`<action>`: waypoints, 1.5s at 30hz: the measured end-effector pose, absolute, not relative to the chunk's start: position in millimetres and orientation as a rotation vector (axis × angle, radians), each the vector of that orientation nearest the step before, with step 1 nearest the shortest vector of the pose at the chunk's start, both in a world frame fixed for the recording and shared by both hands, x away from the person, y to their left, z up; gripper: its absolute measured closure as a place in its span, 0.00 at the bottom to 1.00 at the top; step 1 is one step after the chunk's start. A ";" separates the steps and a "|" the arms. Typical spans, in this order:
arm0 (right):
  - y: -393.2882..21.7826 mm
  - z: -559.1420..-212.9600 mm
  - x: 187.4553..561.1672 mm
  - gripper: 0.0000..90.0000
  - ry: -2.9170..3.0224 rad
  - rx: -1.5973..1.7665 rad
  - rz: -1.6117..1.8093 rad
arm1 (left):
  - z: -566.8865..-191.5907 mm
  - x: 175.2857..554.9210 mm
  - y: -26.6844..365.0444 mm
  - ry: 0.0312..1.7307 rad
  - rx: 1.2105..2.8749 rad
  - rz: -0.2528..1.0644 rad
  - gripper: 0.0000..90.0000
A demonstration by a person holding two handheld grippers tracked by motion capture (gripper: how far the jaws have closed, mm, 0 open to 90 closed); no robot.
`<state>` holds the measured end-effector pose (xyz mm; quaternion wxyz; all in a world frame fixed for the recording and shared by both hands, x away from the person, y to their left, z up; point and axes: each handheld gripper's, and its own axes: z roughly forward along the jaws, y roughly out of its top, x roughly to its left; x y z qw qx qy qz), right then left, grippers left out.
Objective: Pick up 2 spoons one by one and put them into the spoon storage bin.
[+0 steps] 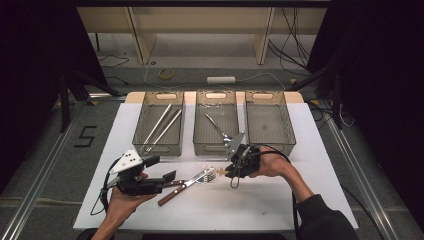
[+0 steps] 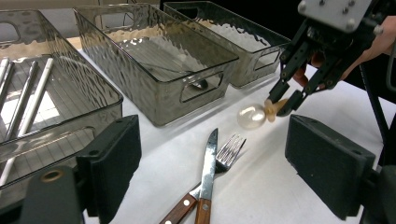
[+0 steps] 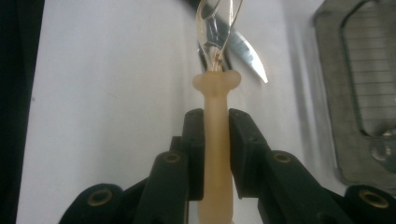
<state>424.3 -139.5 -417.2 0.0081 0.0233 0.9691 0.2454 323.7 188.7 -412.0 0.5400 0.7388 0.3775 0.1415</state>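
Here the work in hand looks like sorting cutlery into bins, and the step under way is carrying a spoon off the table. Nearest, at the lower left of the high view, the left gripper (image 1: 160,170) rests low on the white table (image 1: 280,210) with its jaws spread and nothing between them; in its own view the pads frame a knife (image 2: 208,172) and a fork (image 2: 224,156) with wooden handles, lying crossed on the table just ahead. At centre frame, the right gripper (image 1: 231,171) is clenched on the spoon (image 1: 218,172): the right gripper view shows the pale handle (image 3: 215,154) pinched between both pads, the shiny bowl (image 3: 212,28) sticking out beyond them. In the left gripper view, at upper right, the spoon (image 2: 254,115) hangs clear of the table, above and beyond the fork's tines. Farther back, across the upper middle of the high view, three clear bins stand side by side: the left bin (image 1: 159,147) holds long pale utensils, the middle bin (image 1: 216,146) holds a metal utensil, and the right bin (image 1: 270,140) looks bare. I judge the next move calls for lifting the spoon over a bin wall without knocking it, choosing the bin, probably the right one, then lowering before the jaws let go. The knife and fork remain to be sorted.
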 end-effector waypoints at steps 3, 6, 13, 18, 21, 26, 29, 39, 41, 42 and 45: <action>-143.5 -410.2 426.8 0.87 3.004 0.145 0.832 | -412.2 323.9 188.4 0.900 1.754 0.336 0.20; -146.7 -403.3 431.9 0.87 2.964 0.247 0.877 | -412.0 323.9 188.1 0.899 1.754 0.339 0.20; -145.3 -389.3 447.5 0.87 2.852 0.498 0.955 | -411.8 323.8 188.6 0.903 1.743 0.340 0.20; -145.5 -380.3 456.6 0.87 2.801 0.585 0.979 | -411.7 323.7 188.5 0.902 1.742 0.343 0.20; -147.8 -377.3 460.8 0.87 2.779 0.648 1.014 | -411.7 323.7 188.5 0.902 1.741 0.343 0.20; -149.3 -374.1 468.9 0.87 2.757 0.752 1.022 | -412.7 324.1 187.3 0.900 1.760 0.340 0.20; -149.9 -371.7 473.9 0.87 2.738 0.787 1.028 | -412.6 324.1 187.1 0.897 1.761 0.340 0.19; -147.4 -364.6 490.0 0.87 2.681 0.861 1.069 | -413.0 324.4 187.2 0.901 1.761 0.338 0.19; -146.5 -363.9 493.0 0.87 2.675 0.869 1.067 | -412.9 324.4 187.1 0.901 1.761 0.338 0.19; -146.5 -363.6 494.6 0.87 2.671 0.870 1.066 | -412.9 324.4 187.1 0.900 1.762 0.338 0.19; -145.9 -362.2 497.7 0.87 2.661 0.890 1.064 | -412.8 324.5 187.6 0.898 1.762 0.340 0.19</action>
